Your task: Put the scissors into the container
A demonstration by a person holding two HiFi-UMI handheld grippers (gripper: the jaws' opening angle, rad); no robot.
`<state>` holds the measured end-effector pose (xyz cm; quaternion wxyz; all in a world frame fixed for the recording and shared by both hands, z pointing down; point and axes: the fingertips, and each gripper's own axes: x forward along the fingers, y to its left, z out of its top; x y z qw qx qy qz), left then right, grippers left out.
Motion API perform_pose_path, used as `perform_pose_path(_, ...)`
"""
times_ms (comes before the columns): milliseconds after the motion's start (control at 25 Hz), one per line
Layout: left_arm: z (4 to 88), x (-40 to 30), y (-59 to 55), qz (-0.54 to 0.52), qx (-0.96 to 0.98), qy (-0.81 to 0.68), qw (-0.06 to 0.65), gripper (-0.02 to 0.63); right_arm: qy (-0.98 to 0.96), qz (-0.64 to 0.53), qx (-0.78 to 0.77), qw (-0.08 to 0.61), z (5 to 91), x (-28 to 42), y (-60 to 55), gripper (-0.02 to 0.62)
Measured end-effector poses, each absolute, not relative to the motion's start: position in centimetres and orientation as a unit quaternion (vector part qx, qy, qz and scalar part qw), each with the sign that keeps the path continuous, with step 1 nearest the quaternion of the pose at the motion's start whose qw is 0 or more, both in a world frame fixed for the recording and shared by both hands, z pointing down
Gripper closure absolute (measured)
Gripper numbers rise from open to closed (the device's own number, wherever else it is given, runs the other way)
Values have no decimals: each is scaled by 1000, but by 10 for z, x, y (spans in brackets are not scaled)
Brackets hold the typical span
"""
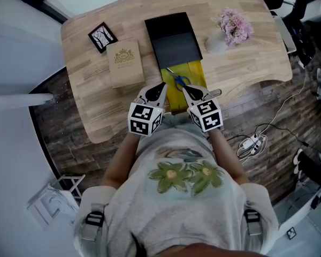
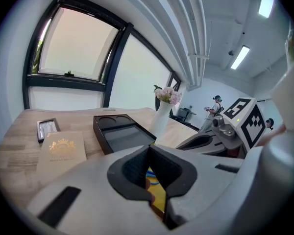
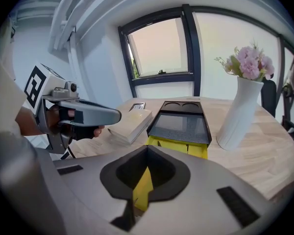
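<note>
Inventory, desk, as we see it:
- Scissors (image 1: 177, 80), blue handles: lying inside the yellow container (image 1: 198, 74), near the black tray (image 1: 172, 36).
- Left gripper (image 1: 161, 87): jaws together, nothing held.
- Right gripper (image 1: 185, 90): same.
- Status: we judge placing done; poss. nothing left.

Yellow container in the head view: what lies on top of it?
On the yellow container lie blue-handled scissors. Its far end is covered by the black tray, so anything there cannot be seen.
</note>
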<state>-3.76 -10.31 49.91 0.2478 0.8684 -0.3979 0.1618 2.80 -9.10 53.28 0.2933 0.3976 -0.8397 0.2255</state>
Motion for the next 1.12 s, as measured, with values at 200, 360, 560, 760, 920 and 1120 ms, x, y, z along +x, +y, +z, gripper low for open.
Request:
perform_pose_path(200, 497, -37, -92, 162, 868, -397, 251, 598, -842, 222, 398, 290, 520, 32, -79, 589)
perform_pose_path(360, 496, -35, -89, 159, 869, -393, 254, 598, -843, 222, 400, 283, 513, 34, -76, 589)
perform_pose_path(560, 494, -28, -87, 158, 872, -388, 252, 598, -841, 226, 407, 277, 510, 37, -73, 589)
perform_pose_path(760, 496, -28, -86, 161, 872, -387, 252, 600, -836, 230, 413, 279, 514, 40, -73, 589)
perform_pose_path(920, 497, -30, -86, 161, 871, -389, 253, 598, -832, 239, 416, 279, 517, 43, -75, 589)
perform_pose_path(1120, 497, -35, -87, 163, 869, -392, 253, 598, -829, 245, 418, 281, 520, 42, -77, 589)
